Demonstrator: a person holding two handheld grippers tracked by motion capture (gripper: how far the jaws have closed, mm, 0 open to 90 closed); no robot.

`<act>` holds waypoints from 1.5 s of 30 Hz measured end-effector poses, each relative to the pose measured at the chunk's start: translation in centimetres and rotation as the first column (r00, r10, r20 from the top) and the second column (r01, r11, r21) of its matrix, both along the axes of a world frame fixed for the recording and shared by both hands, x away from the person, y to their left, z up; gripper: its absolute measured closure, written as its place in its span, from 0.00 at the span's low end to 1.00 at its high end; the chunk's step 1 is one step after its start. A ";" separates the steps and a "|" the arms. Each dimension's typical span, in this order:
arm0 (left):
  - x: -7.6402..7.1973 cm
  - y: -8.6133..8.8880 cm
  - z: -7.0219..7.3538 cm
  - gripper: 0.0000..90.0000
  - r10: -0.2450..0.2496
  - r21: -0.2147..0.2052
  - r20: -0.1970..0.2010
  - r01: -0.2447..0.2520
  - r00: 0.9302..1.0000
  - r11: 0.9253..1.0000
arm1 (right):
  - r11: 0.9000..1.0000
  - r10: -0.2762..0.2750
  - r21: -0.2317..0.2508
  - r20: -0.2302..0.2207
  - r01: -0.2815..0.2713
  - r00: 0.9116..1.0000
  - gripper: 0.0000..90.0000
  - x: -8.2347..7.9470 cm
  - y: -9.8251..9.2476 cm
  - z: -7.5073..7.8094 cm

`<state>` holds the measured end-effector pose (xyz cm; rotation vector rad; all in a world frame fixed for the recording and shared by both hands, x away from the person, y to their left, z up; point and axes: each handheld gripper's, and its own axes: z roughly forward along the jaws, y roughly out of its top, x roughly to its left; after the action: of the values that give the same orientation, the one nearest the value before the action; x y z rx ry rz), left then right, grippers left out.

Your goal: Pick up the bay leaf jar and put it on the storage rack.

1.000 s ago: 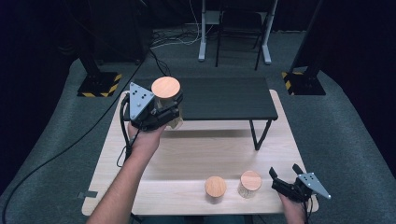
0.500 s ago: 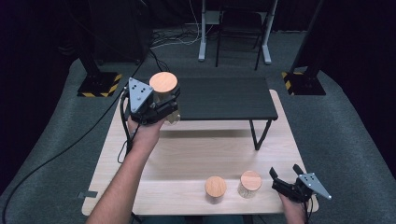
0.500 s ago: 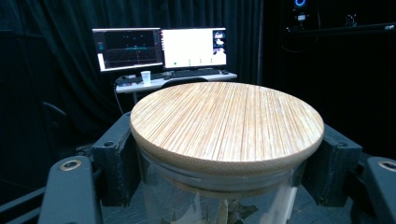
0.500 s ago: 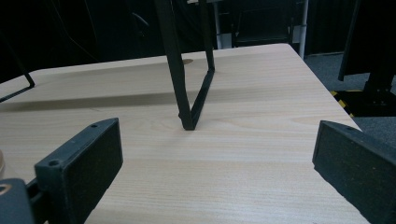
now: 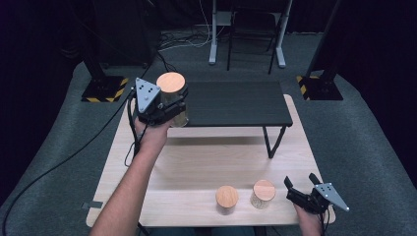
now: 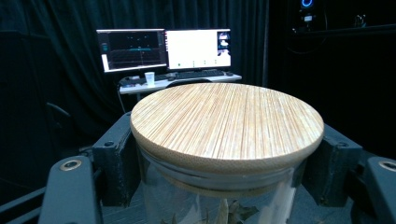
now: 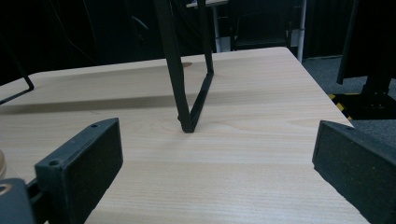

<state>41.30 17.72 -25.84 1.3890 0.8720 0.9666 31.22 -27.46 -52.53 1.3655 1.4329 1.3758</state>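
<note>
The left gripper (image 5: 169, 105) carried a lidded jar (image 5: 172, 98), fingers clamped on it, toward the black shelf (image 5: 236, 103); next, setting it down. The right gripper (image 5: 302, 189) rested open, empty.

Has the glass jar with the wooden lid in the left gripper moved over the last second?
Yes, slightly. The glass jar with the wooden lid, clamped in the left gripper, has drifted left along the black raised shelf, now overhanging its left end.

left tool (image 5: 169, 105), held jar (image 5: 172, 98) (wooden lid), moved toward black shelf (image 5: 231, 103)
</note>
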 end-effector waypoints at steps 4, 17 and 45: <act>0.8 -0.3 -0.1 0.28 0.002 0.002 -0.008 -0.002 1.000 1.000 | 1.000 0.000 0.001 -0.004 0.000 1.000 0.01 0.0 0.0 0.0; 2.7 -1.1 -0.1 0.28 0.038 0.004 -0.023 -0.038 0.999 0.999 | 1.000 0.003 0.002 0.000 -0.003 1.000 0.01 -0.1 -0.1 0.0; 4.8 0.0 -0.9 0.28 0.068 -0.013 -0.042 -0.068 0.997 0.998 | 1.000 -0.001 0.014 -0.009 0.001 1.000 0.01 0.0 -0.2 0.0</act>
<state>46.07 17.73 -26.75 1.3790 0.9610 0.9838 31.22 -27.61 -52.54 1.3832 1.4310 1.3829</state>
